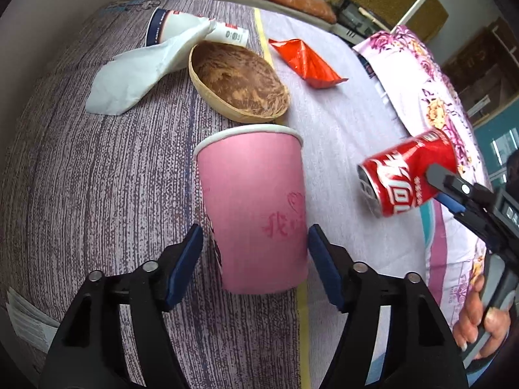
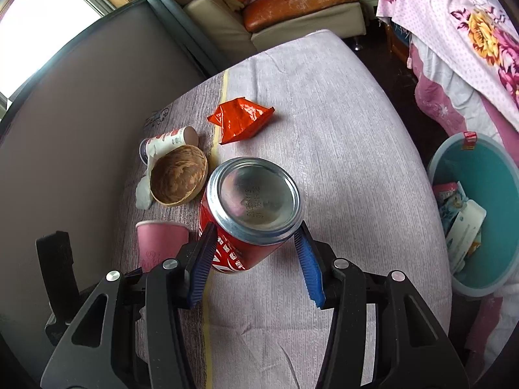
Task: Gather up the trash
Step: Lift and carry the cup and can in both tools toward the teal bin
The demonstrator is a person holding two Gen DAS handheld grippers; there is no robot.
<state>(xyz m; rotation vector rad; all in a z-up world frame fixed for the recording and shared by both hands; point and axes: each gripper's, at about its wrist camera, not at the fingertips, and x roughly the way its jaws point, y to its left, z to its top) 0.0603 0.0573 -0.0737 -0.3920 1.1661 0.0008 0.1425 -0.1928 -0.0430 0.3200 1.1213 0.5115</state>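
A pink paper cup (image 1: 253,207) stands upright on the table between the blue pads of my left gripper (image 1: 255,259); the right pad touches its wall, the left pad shows a narrow gap. My right gripper (image 2: 256,253) is shut on a red soda can (image 2: 253,207) and holds it tilted above the table; the can also shows in the left wrist view (image 1: 405,178). The cup shows in the right wrist view (image 2: 159,243). A teal bin (image 2: 499,194) with trash in it stands on the floor at the right.
On the table lie a brown bowl (image 1: 240,81), a white tissue (image 1: 139,71), a toppled white bottle (image 1: 201,27) and a red foil wrapper (image 1: 305,61). A floral cloth (image 1: 431,103) hangs beyond the right table edge. A sofa (image 2: 292,3) stands behind.
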